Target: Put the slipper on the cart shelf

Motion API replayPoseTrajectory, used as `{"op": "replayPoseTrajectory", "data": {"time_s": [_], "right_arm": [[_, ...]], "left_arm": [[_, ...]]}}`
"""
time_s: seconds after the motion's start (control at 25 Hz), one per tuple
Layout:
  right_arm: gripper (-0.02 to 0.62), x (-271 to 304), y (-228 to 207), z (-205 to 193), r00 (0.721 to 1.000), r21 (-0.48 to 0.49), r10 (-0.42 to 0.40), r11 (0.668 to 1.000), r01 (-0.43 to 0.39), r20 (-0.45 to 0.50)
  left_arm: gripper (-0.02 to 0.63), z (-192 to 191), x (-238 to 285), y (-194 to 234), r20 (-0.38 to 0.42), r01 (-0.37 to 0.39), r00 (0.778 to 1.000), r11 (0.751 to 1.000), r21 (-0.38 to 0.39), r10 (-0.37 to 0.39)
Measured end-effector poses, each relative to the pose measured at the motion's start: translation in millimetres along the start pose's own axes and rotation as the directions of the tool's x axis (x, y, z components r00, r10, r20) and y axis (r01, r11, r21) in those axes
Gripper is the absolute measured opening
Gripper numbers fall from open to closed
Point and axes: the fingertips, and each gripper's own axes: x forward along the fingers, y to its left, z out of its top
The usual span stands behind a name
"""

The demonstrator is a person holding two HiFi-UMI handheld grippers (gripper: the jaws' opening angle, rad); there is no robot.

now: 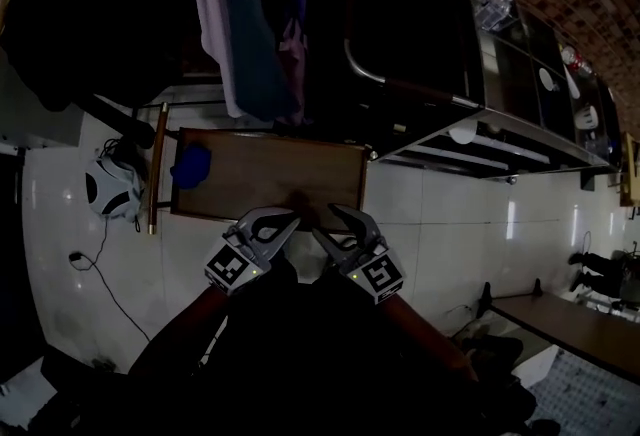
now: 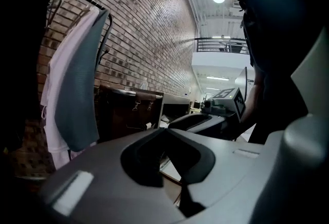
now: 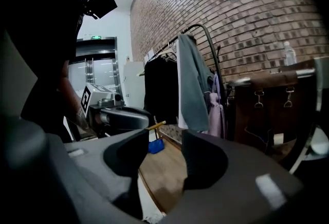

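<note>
Blue slipper [image 1: 190, 165], a rounded lump, lay at the left end of a brown wooden board [image 1: 280, 174], left gripper [image 1: 296, 220] fingers closed on nothing, right gripper [image 1: 322, 219] fingers apart, empty.

a board [image 1: 270, 179] lies on the floor [image 1: 440, 224], with the slipper [image 1: 190, 166] on its left end and a stick [image 1: 156, 164] along its left edge. hanging clothes [image 1: 235, 24] are behind it, a dark case [image 1: 410, 24] to their right. the left claw [image 1: 272, 224] and right claw [image 1: 345, 227] are side by side at its near edge.
</note>
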Motion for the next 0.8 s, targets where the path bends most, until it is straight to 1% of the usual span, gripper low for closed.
{"op": "replayPoseTrajectory", "data": {"time_s": [0.12, 0.24, 0.32, 0.4, 0.44, 0.52, 0.64, 0.68, 0.8], "right_arm": [[0.196, 23.7, 7.8, 6.5, 0.999, 0.005, -0.041, 0.999, 0.041, 0.004], [0.192, 38.7, 9.5, 13.0, 0.996, 0.024, -0.091, 0.996, 0.091, 0.006], [0.188, 44.4, 10.4, 16.3, 0.994, 0.037, -0.106, 0.994, 0.105, 0.016], [0.176, 47.1, 11.9, 19.3, 0.994, 0.026, -0.105, 0.994, 0.104, 0.034], [0.160, 47.7, 12.7, 22.5, 0.994, 0.019, -0.104, 0.995, 0.103, 0.045], [0.084, 48.4, 13.8, 34.4, 0.992, 0.019, -0.105, 0.994, 0.104, 0.063], [0.010, 46.2, 14.0, 45.3, 0.993, 0.025, -0.096, 0.995, 0.095, 0.073], [0.000, 45.3, 13.5, 46.9, 0.993, 0.024, -0.092, 0.996, 0.091, 0.074], [0.000, 42.7, 11.4, 50.3, 0.993, 0.013, -0.085, 0.996, 0.084, 0.085]], "left_arm": [[0.003, -4.4, -16.1, 21.4, 0.000, 0.033, 0.999, 0.999, 0.013, -0.033], [0.003, 1.7, -26.9, 34.9, 0.003, 0.045, 0.999, 0.999, 0.003, -0.045], [0.003, 2.7, -32.5, 39.9, 0.006, 0.046, 0.999, 0.999, 0.003, -0.046], [0.003, 2.6, -36.5, 41.6, 0.010, 0.047, 0.999, 0.999, 0.008, -0.047], [0.003, 2.1, -37.6, 41.7, 0.012, 0.047, 0.999, 0.999, 0.012, -0.047], [0.003, 0.8, -37.6, 42.0, 0.011, 0.046, 0.999, 0.999, 0.022, -0.047], [0.003, 6.6, -36.7, 38.6, 0.011, 0.030, 0.999, 0.999, -0.014, -0.030], [0.003, 10.2, -36.5, 36.6, 0.016, 0.029, 0.999, 0.999, -0.019, -0.029], [0.003, 15.5, -34.0, 33.0, 0.020, 0.032, 0.999, 0.999, -0.006, -0.032]]}}
